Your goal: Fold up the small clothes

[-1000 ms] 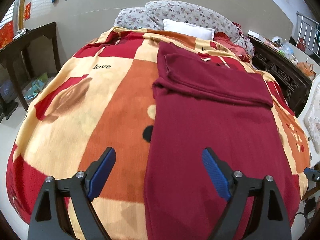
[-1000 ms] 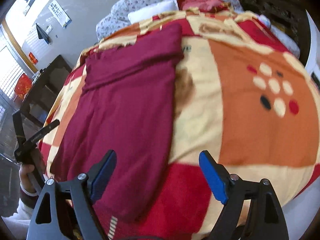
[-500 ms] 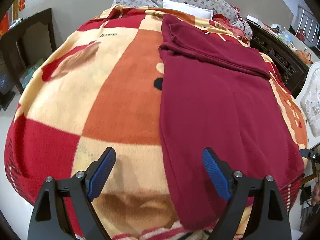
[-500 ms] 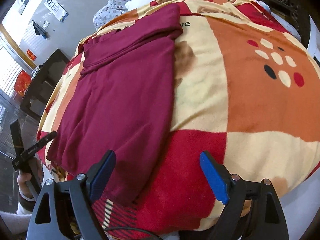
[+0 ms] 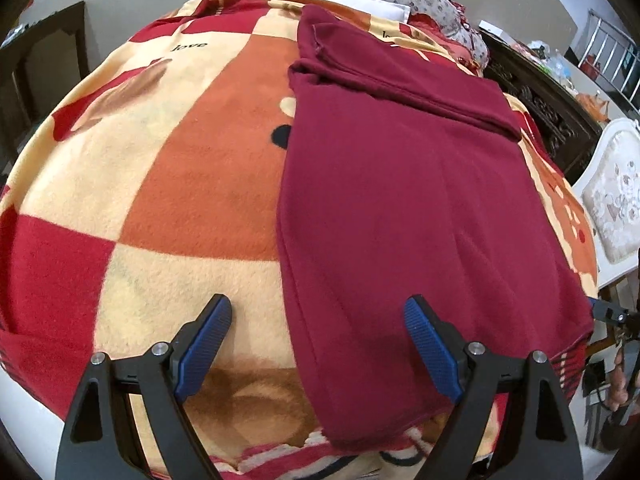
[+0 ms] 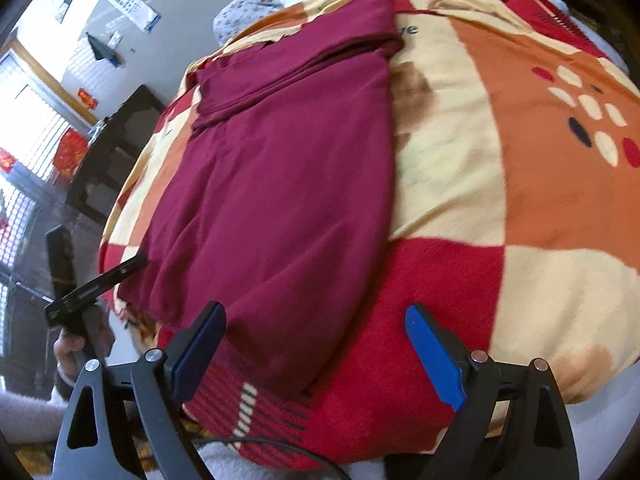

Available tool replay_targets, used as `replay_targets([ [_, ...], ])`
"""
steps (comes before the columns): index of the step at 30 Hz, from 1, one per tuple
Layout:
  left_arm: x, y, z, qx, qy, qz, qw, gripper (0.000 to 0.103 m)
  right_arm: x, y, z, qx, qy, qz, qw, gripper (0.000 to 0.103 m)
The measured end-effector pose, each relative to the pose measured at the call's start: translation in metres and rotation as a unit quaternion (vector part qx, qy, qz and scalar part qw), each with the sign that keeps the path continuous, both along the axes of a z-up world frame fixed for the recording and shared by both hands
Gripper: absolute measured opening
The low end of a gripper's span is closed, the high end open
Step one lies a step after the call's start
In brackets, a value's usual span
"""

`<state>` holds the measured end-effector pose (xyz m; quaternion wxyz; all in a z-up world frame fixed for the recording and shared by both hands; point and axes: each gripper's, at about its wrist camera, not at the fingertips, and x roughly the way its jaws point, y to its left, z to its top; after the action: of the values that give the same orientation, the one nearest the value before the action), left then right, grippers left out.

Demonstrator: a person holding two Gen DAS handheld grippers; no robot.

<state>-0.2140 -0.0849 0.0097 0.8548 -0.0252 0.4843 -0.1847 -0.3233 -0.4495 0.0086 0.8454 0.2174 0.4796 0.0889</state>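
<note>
A dark red garment (image 5: 400,200) lies flat lengthwise on the bed, its far end folded over into a band; it also shows in the right wrist view (image 6: 280,184). My left gripper (image 5: 318,354) is open and empty, low over the garment's near left corner at the bed's front edge. My right gripper (image 6: 316,354) is open and empty, low over the garment's near right corner. The left gripper's body (image 6: 80,296) shows at the left of the right wrist view, held in a hand.
The bed carries a red, orange and cream checked blanket (image 5: 160,160), with pillows (image 5: 356,0) at the far end. A dark wooden table (image 6: 116,148) stands left of the bed. Dark carved furniture (image 5: 552,104) and a white chair (image 5: 612,208) stand to the right.
Both grippers have drawn back toward the foot of the bed and dropped lower, from over the garment's middle to its near corners. Both stay open. The garment has not moved.
</note>
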Motion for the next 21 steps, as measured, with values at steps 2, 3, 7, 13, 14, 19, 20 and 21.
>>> replay_targets([
  [2, -0.001, -0.001, -0.001, 0.006, -0.002, -0.001, 1.0, 0.089, -0.002, 0.001, -0.001, 0.006, -0.002, 0.006, 1.0, 0.094],
  [3, -0.001, -0.003, -0.001, 0.01, -0.004, -0.002, 0.9999, 0.09, -0.002, 0.002, -0.002, 0.01, -0.004, 0.009, 1.0, 0.095],
  [7, -0.002, -0.01, -0.004, 0.033, -0.013, -0.007, 0.9993, 0.093, 0.0, 0.004, -0.004, 0.022, -0.009, 0.015, 1.0, 0.097],
  [13, -0.003, -0.01, -0.006, 0.033, -0.016, -0.002, 0.9993, 0.093, 0.001, 0.01, -0.004, 0.025, -0.01, 0.021, 0.999, 0.097],
  [14, -0.004, -0.01, -0.006, 0.035, -0.016, -0.002, 0.9993, 0.093, 0.001, 0.01, -0.004, 0.028, -0.011, 0.021, 0.999, 0.097],
  [19, -0.005, -0.011, -0.006, 0.041, -0.01, -0.008, 0.9991, 0.094, -0.001, 0.014, -0.006, 0.039, -0.02, 0.026, 0.999, 0.099],
  [20, -0.004, -0.01, -0.006, 0.039, -0.007, -0.009, 0.9992, 0.094, 0.0, 0.014, -0.006, 0.041, -0.021, 0.027, 0.999, 0.099],
  [21, -0.004, -0.009, -0.006, 0.036, -0.004, -0.009, 0.9993, 0.094, 0.0, 0.015, -0.007, 0.044, -0.022, 0.028, 0.998, 0.099],
])
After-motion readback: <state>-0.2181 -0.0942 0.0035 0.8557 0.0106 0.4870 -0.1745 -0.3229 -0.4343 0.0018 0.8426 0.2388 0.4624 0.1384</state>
